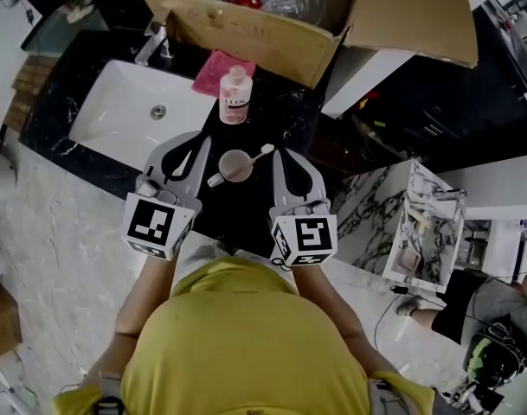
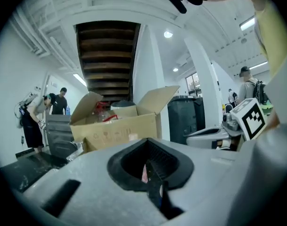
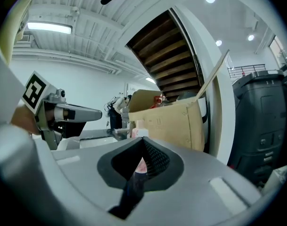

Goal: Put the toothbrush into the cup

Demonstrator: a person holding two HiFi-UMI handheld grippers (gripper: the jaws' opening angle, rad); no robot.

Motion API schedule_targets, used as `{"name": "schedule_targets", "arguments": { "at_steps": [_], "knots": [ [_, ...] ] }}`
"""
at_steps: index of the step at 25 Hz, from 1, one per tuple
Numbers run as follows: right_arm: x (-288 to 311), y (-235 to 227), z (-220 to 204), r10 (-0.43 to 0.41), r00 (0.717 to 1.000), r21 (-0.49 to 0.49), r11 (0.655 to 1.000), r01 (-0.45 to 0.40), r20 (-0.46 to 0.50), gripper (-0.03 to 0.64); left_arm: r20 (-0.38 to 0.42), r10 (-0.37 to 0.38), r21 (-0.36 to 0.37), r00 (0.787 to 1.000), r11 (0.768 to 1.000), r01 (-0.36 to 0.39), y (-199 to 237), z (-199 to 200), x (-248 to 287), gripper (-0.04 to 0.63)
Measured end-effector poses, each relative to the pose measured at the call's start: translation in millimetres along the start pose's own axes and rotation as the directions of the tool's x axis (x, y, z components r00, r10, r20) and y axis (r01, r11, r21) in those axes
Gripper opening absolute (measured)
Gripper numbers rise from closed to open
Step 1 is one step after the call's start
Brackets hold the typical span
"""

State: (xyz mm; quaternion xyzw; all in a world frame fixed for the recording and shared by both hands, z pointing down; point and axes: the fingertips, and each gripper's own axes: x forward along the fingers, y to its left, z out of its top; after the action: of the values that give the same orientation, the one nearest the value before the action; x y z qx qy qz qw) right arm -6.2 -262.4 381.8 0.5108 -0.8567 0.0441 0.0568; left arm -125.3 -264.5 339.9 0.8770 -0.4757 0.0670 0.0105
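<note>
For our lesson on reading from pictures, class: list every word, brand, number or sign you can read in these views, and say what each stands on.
"LUX": on the label of the pink bottle.
Print on the side of the cardboard box: too faint to read.
The left marker cube and the right marker cube: square codes only, no letters.
Nothing else is readable.

i log the counter (image 1: 280, 111) as polished black stone with white veining. the sink (image 1: 116, 115) reads smooth, glossy white; the tap (image 1: 152, 43) is bright metal. the box (image 1: 254, 33) is matt brown cardboard. the pink cloth (image 1: 213, 72) looks soft. the bottle (image 1: 234, 96), cup (image 1: 236, 166) and toothbrush (image 1: 253, 156) look like smooth plastic. the left gripper (image 1: 197, 145) and right gripper (image 1: 280, 156) have matt grey plastic shells with ribbed black pads (image 2: 163, 160).
</note>
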Motion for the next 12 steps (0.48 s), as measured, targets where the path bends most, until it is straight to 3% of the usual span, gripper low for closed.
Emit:
{"name": "schedule_targets", "arguments": {
  "at_steps": [3,7,12],
  "knots": [
    [-3,-8,43,-0.028,0.996,-0.022,0.999,0.030,0.081,0.008,0.064,0.042,-0.016,0.997,0.999,-0.041,3,34,-4,0.002],
    [-17,-22,98,-0.080,0.978,-0.046,0.995,0.090,0.192,0.008,0.108,0.067,0.022,0.992,0.997,-0.070,5,67,-10,0.002],
    [-34,-37,130,-0.131,0.963,-0.078,0.985,0.153,0.234,0.008,0.169,0.104,0.045,0.980,0.993,-0.113,-3,101,-16,0.002]
  ]
}}
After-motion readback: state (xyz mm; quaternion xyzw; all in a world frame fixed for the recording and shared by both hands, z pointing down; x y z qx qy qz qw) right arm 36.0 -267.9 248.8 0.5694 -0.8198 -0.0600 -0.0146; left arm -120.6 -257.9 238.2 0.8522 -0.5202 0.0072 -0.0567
